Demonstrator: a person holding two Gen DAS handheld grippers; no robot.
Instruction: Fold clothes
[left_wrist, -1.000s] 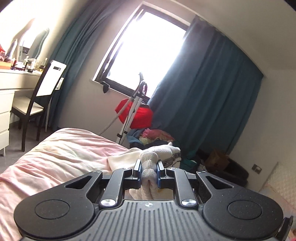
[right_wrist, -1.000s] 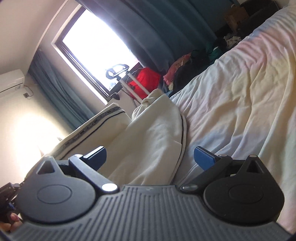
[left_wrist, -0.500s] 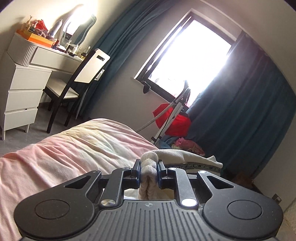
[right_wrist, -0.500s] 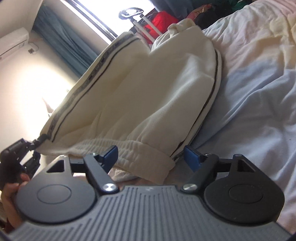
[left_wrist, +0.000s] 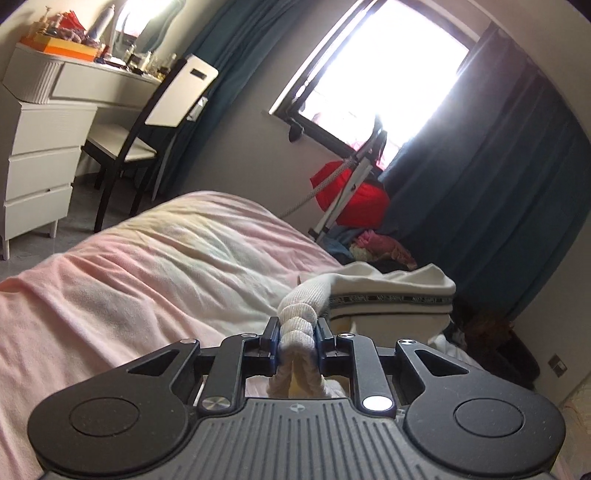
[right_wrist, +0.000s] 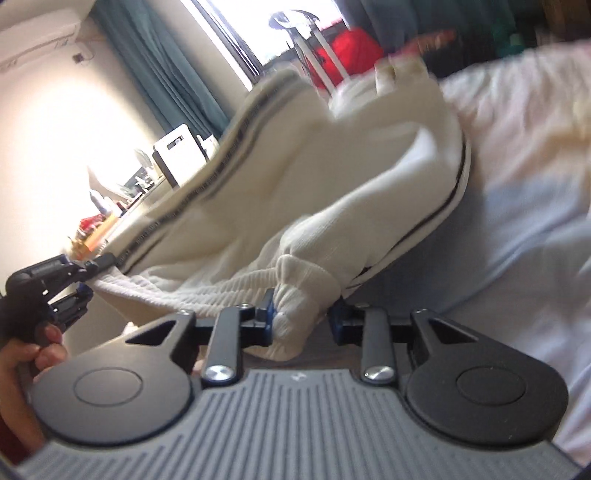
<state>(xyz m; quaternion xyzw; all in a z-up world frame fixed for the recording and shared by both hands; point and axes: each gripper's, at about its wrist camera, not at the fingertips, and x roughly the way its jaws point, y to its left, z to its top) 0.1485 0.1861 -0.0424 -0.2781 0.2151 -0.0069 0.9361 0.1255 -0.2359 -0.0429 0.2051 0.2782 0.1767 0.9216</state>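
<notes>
A cream knitted garment with a dark patterned side stripe lies partly lifted over the pink bed. My left gripper is shut on a ribbed cuff of the garment, which stretches away to the right. It also shows at the left of the right wrist view, held in a hand. My right gripper has closed on another ribbed cuff of the same garment; the view is blurred by motion.
A white dresser and a chair stand left of the bed. Beyond the bed's far end are a window, teal curtains, a red bag and a clothes pile.
My right gripper went from wide open to closed on the ribbed cuff. My left gripper kept its hold and swung, bringing the dresser into view; the garment is stretched between the two.
</notes>
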